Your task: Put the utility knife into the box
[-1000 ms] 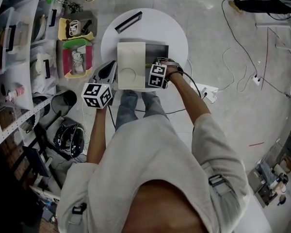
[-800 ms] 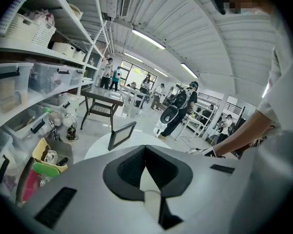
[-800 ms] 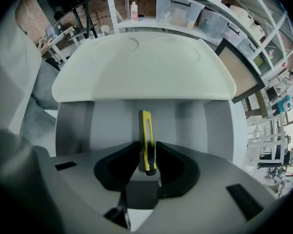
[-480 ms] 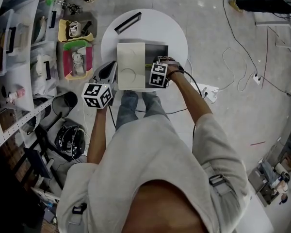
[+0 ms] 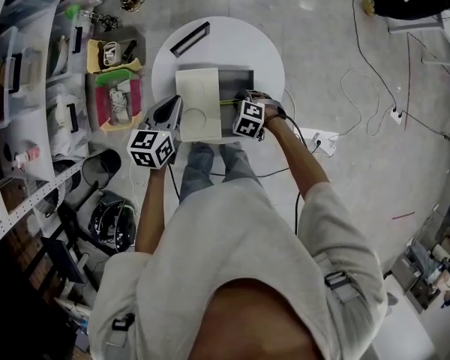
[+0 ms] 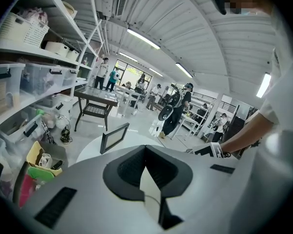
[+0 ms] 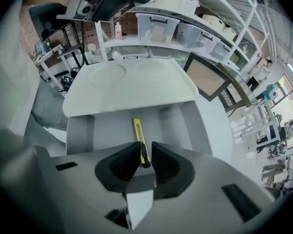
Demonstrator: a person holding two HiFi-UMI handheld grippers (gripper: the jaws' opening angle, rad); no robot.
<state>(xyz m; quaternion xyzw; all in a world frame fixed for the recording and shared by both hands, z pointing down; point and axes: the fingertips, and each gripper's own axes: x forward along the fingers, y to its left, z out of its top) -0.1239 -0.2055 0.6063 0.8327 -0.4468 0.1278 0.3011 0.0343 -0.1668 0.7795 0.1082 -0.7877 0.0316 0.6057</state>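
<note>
The yellow utility knife (image 7: 140, 143) lies lengthwise on the floor of the open grey box (image 7: 107, 126); in the head view only a thin yellow sliver of it (image 5: 226, 101) shows. The box's cream lid (image 7: 132, 89) is folded out to the left (image 5: 199, 103). My right gripper (image 7: 145, 154) hovers over the box's near end (image 5: 244, 100). Its jaws are closing, with the knife's near end showing in the gap between them, and the pads are not pressing on it. My left gripper (image 6: 145, 149) is shut and empty, low beside the lid's left edge (image 5: 167, 111).
The box stands on a small round white table (image 5: 232, 40) that also holds a black picture frame (image 5: 190, 39). Shelves with plastic bins and baskets of odds and ends (image 5: 116, 77) line the left. Cables and a power strip (image 5: 322, 142) lie on the floor to the right.
The right gripper has shifted slightly up and to the right over the box. The left gripper stays where it was.
</note>
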